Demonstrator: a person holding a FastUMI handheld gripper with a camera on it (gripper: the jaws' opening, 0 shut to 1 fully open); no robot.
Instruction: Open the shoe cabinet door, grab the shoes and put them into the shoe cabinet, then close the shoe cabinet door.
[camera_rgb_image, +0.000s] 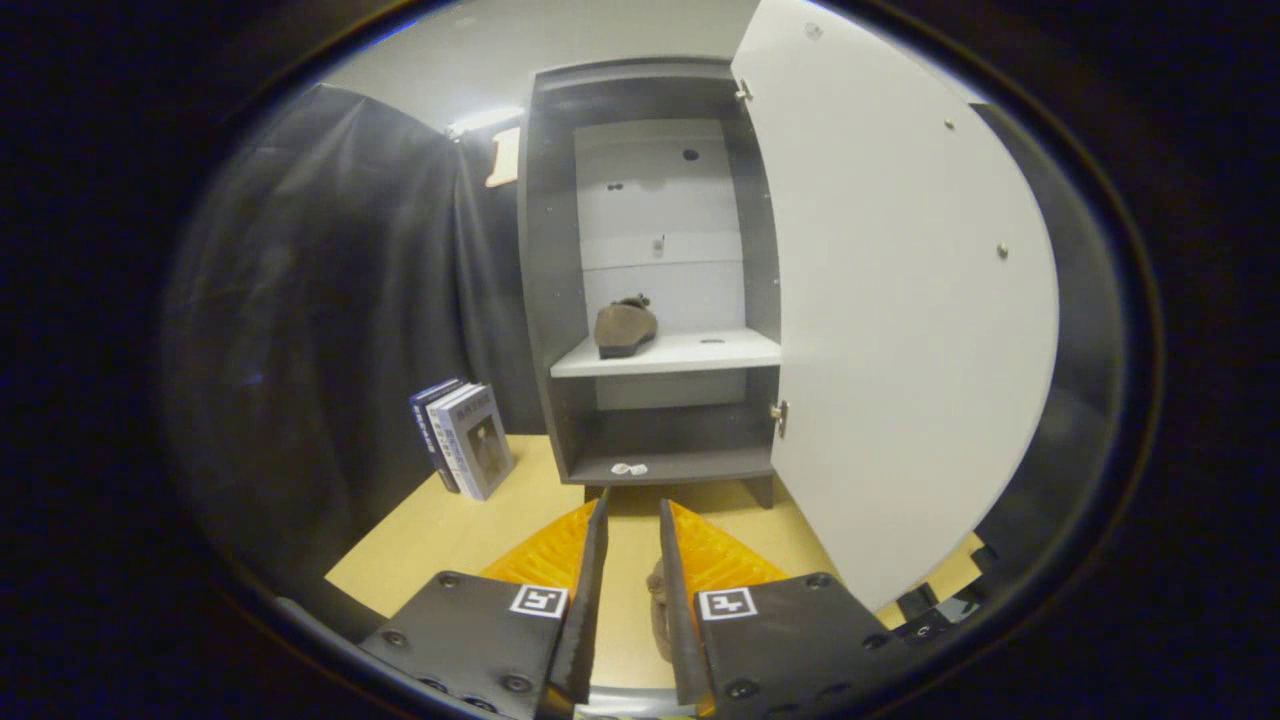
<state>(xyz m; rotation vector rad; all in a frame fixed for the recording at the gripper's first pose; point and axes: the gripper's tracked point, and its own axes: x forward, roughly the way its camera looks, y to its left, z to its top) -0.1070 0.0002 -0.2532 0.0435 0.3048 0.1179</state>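
While the cabinet stands open ahead of the fingers, the scene reads as follows.

Shoe: a brown shoe (625, 327) lies on the white middle shelf (700, 353) of the cabinet, well beyond the fingertips, toward that shelf's left end.
Second item: something brown and small (657, 600) shows low between the two fingers, against the right one; too little of it is visible to name it.
Gripper: the gripper (633, 520) has its fingers parted by a narrow gap; whether both press on the brown thing cannot be told.
Shoe cabinet: the grey shoe cabinet (545, 300) stands upright straight ahead on short legs.
Door: the white door (900, 300) is swung wide open, ahead and to the right of the fingers.
Bottom shelf: a small white scrap (629, 468) lies near its front edge.
Books: a few upright books (462, 438) lean together, ahead to the left, beside the cabinet.
Floor: pale wood floor (450, 540) runs under the fingers.
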